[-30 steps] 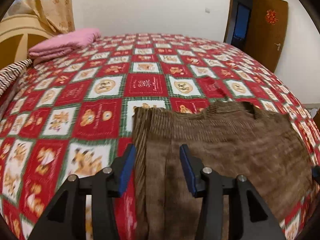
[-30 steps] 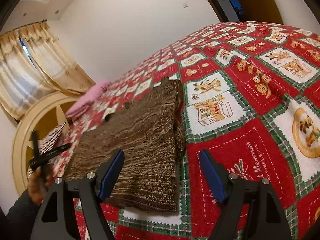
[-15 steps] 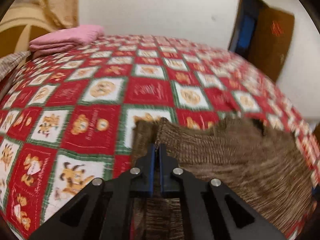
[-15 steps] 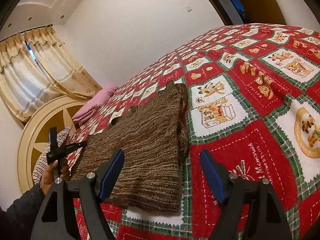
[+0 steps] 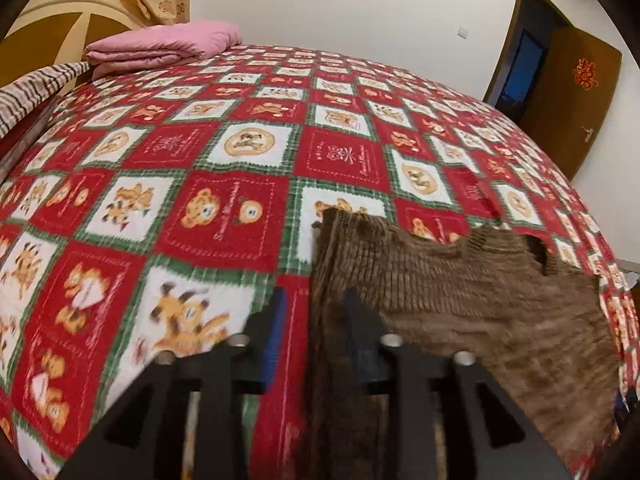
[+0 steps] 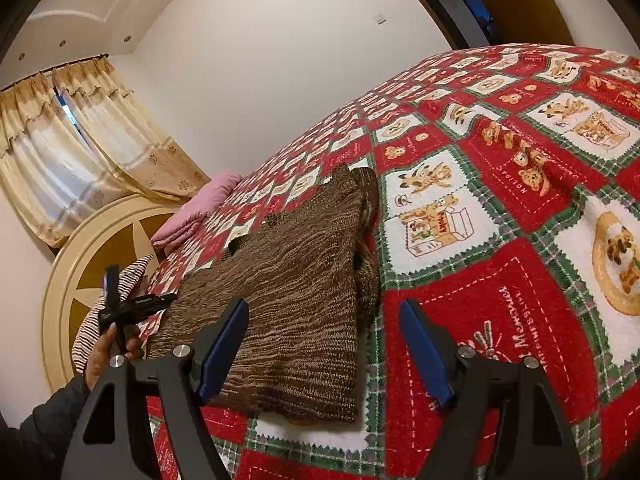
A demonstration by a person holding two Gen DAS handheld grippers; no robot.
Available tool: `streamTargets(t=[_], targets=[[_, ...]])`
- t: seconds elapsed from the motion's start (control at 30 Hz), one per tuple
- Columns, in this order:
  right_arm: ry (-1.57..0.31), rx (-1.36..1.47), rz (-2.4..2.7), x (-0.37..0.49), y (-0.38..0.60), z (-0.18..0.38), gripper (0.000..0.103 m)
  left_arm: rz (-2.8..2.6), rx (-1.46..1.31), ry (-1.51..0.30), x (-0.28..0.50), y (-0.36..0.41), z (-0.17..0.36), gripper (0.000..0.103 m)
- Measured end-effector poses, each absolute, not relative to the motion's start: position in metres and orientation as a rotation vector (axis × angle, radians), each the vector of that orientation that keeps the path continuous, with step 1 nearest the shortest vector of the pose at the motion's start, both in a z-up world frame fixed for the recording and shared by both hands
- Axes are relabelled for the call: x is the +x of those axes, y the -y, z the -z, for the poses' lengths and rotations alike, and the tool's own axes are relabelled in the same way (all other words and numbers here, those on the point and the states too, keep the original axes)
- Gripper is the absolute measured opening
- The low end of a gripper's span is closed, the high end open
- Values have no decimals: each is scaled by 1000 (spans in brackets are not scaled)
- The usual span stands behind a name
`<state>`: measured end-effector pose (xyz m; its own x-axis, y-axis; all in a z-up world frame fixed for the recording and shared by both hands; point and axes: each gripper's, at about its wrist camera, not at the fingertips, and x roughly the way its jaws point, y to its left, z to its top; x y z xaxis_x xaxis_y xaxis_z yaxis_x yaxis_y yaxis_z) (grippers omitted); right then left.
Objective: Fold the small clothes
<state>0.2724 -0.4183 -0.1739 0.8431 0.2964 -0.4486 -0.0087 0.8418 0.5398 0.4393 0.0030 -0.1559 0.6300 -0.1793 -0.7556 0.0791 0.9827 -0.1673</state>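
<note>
Nearest the left wrist camera, the left gripper [image 5: 312,332] hangs over the left border of the brown knit sweater [image 5: 460,300]. Its jaws have just been opening and now stand partly apart, with the folded-in strip of knit running up between them, though the blur makes it hard to tell whether the pads touch it. The sweater lies flat on the red patchwork bedspread [image 5: 224,204], sleeves tucked in along both sides and its neck opening at the far end. On the sweater's other side the right gripper [image 6: 324,346] is spread wide and holds nothing, one finger above the near hem and the other over bare bedspread. The knit looks soft, thick and light, likely to sag and stretch if pinched by a single layer, so a grip on the doubled edge near a hem corner seems safest. Beyond the sweater, a folded pink blanket [image 5: 164,46] rests by the headboard.
</note>
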Motion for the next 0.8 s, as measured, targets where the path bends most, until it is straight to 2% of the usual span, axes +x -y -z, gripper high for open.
streamTargets(t=[0.03,0.17,0.23,0.37,0.6,0.7,0.8], targets=[[-549,552,-170,273,418,174,78,150,-115,-876,432,-5,155,44],[-563,548,-165,275,417,175,78,161,-53,-897,391,-11,161,45],[-582,543,-159,277,416,175,78,159,-38,-924,372,-14,171,56],[-641,487,-127,283,408,175,78,113,42,-892,346,-10,171,66],[-749,232,28,275,371,170,78,13,106,-906,331,-14,182,70],[-657,108,152,260,346,148,78,8,80,-900,331,-20,182,74],[-635,82,37,265,315,136,78,-12,108,-899,327,-16,184,76]])
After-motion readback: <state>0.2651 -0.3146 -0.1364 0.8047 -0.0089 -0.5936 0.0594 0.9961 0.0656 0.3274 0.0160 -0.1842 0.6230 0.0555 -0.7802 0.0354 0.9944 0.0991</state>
